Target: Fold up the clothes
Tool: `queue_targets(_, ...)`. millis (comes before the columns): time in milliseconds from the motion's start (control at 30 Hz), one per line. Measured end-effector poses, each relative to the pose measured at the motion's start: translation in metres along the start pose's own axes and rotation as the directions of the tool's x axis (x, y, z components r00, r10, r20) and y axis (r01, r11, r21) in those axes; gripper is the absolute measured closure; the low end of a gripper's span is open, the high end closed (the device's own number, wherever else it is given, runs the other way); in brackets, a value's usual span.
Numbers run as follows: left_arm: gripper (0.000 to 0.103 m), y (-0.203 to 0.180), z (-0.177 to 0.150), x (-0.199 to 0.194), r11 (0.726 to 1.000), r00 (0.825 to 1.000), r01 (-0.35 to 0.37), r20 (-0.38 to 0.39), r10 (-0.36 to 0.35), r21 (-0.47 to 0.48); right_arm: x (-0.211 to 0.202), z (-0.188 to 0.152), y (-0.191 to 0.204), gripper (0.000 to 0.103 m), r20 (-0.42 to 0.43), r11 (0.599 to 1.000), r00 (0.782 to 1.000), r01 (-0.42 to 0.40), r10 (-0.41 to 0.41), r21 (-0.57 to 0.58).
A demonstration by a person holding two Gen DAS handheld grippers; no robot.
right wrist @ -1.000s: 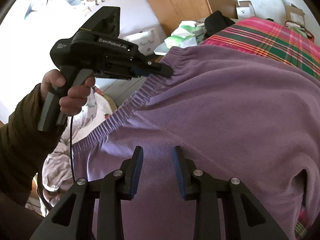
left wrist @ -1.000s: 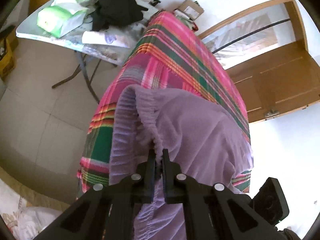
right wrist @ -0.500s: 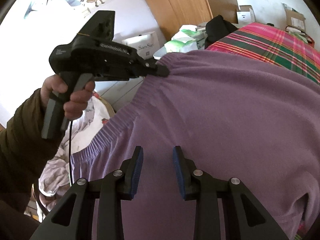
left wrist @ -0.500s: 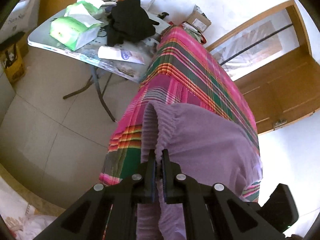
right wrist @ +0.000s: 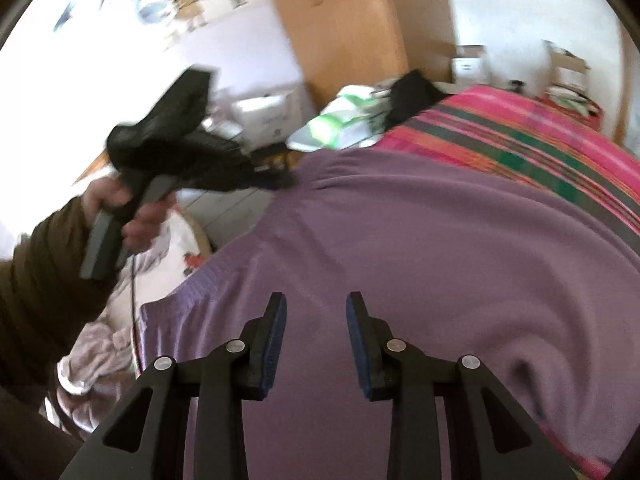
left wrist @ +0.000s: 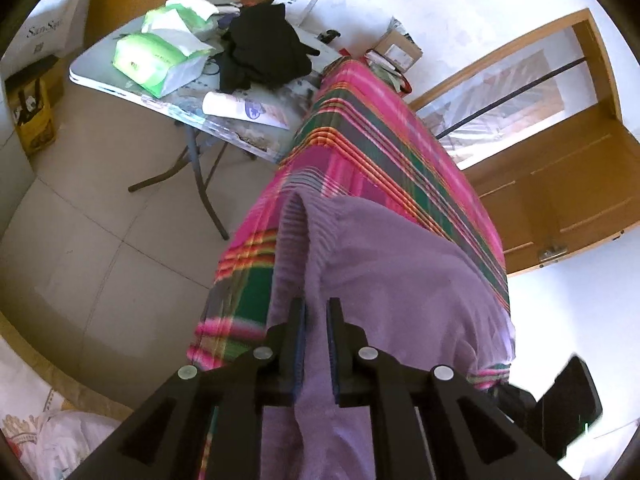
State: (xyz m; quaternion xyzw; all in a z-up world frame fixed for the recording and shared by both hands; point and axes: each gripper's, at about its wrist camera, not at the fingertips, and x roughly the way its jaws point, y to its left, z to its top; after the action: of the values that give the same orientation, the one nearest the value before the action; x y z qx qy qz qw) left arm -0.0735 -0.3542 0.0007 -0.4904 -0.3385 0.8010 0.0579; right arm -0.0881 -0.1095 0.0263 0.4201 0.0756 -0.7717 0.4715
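left hand (right wrist: 120, 208) — right view only, folding table (left wrist: 100, 76) — left

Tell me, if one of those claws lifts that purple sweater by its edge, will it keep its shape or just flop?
Probably flop. The purple sweater is soft knit that drapes and wrinkles over the plaid-covered table, so it would likely sag from wherever it is pinched. Its ribbed hem bunches between the left gripper pads, and should stretch.

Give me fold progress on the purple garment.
Done: garment laid over the plaid table. In hand: left hand-held gripper has just been opening at the ribbed hem, cloth between its jaws; right hand-held gripper open above it. Left: no crisp fold visible yet.
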Motion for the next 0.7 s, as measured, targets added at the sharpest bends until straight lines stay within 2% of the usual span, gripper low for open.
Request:
queue_targets(67, 0.091, -0.003, -0.011, -0.014, 1.0, 1.0, -0.001, 0.015, 0.001, 0.002, -0.016, -0.005, -0.018, 0.071, 0.015, 0.998, 0.999, 0.048, -0.048, 0.043)
queue_targets(167, 0.088, -0.006, -0.03, -0.035, 0.999, 0.998, -0.04, 0.037, 0.04, 0.005, -0.039, -0.018, -0.041, 0.071, 0.031, 0.989, 0.994, 0.105, -0.109, 0.107)
queue_targets(300, 0.087, -0.011, -0.06, -0.046, 1.0, 0.999, -0.02, 0.029, 0.02, 0.012, -0.054, -0.043, -0.06, 0.071, -0.002, 0.974, 0.987, 0.157, -0.159, 0.166)
queue_targets(533, 0.087, -0.02, -0.103, -0.037, 0.996, 0.996, -0.073, -0.048, 0.075, 0.042, -0.043, -0.074, -0.054, 0.071, -0.056, 0.968, 0.979, 0.203, -0.197, 0.147)
queue_targets(633, 0.086, -0.02, -0.117, -0.031, 0.999, 0.996, -0.046, -0.074, 0.048, 0.028, -0.043, -0.081, -0.052, 0.071, -0.065, 0.966, 0.979, 0.201, -0.193, 0.161)
queue_targets(700, 0.086, -0.019, -0.123, -0.024, 0.997, 0.992, -0.078, -0.098, 0.08, 0.028, -0.044, -0.087, -0.051, 0.071, -0.077, 0.966, 0.978, 0.204, -0.194, 0.158)
